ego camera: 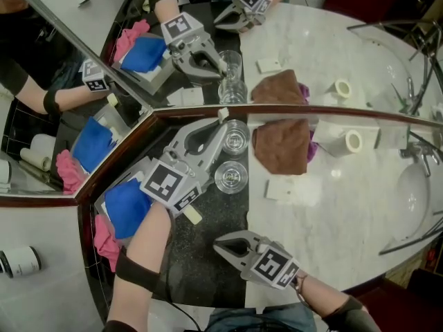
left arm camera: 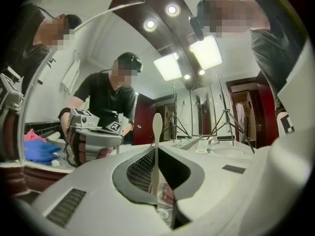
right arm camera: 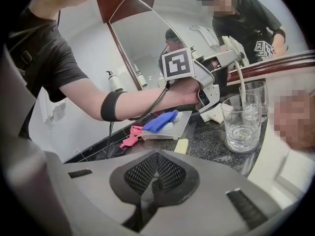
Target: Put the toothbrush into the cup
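left gripper [ego camera: 223, 124]: closed on the toothbrush; grey-white plastic shell, black mesh-textured pads; tip at the cup's left rim
toothbrush [left arm camera: 156, 146]: slim cream plastic stick with its rounded end up, pinched upright between the pads; in the right gripper view its lower part is down inside the cup; can't tell if it touches the bottom
cup [ego camera: 236, 138]: clear round glass tumbler with a thick base, right against the mirror [ego camera: 311, 47]
second glass [ego camera: 230, 177]: same clear tumbler, empty, just in front of the cup
right gripper [right arm camera: 153, 183]: jaws together, nothing between them; in front of the cup, well apart
tabletop [ego camera: 332, 213]: white veined marble right of the cup, black speckled stone strip under the cup
brown cloth [ego camera: 282, 147]: soft crumpled towel just right of the cup
tape roll [ego camera: 353, 142]: white ring, further right of the cup
tray [right arm camera: 183, 124]: pale flat rectangle left of the cup
blue cloth [right arm camera: 160, 122]: bunched on the tray
pink cloth [right arm camera: 130, 136]: bunched at the tray's far end from the cup
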